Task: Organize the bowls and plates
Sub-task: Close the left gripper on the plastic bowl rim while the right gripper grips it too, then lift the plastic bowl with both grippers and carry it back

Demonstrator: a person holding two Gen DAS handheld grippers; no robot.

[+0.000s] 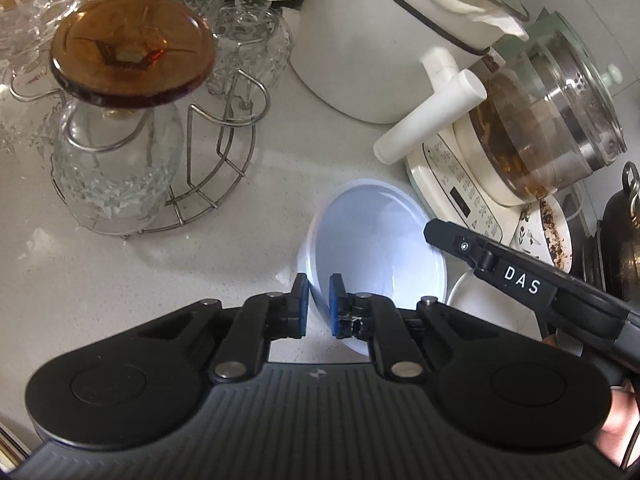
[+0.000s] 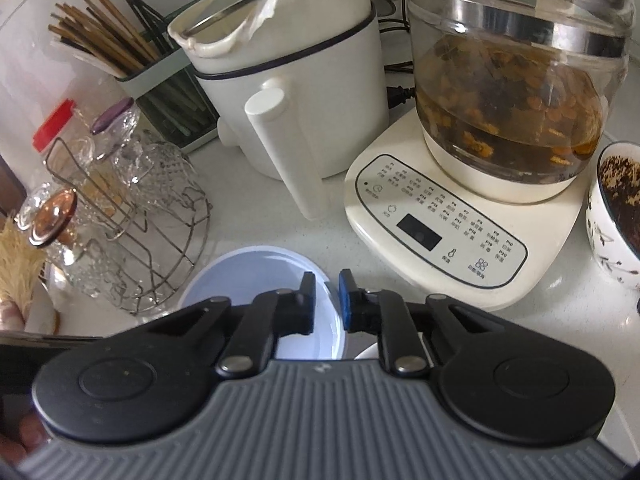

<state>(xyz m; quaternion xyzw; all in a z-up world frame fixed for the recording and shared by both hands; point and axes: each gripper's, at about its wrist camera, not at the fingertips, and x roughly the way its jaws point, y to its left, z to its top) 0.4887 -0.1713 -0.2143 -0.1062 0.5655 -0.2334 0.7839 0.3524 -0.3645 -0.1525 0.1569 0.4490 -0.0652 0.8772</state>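
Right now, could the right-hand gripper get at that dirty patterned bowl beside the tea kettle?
Probably yes, but not at once. The right gripper is shut on the rim of the pale blue bowl. The patterned bowl stands to its right with bare counter between; it must let go first.

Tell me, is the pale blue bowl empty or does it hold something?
Empty: the pale blue bowl shows only its bare, smooth inside in both wrist views.

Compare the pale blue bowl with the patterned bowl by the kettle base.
The blue bowl is plain, pale and looks clean inside; the patterned bowl is white with dark leaf marks and brown residue coating its inside. The blue bowl sits in front of the kettle base, the patterned bowl to its right. Both rest on the counter.
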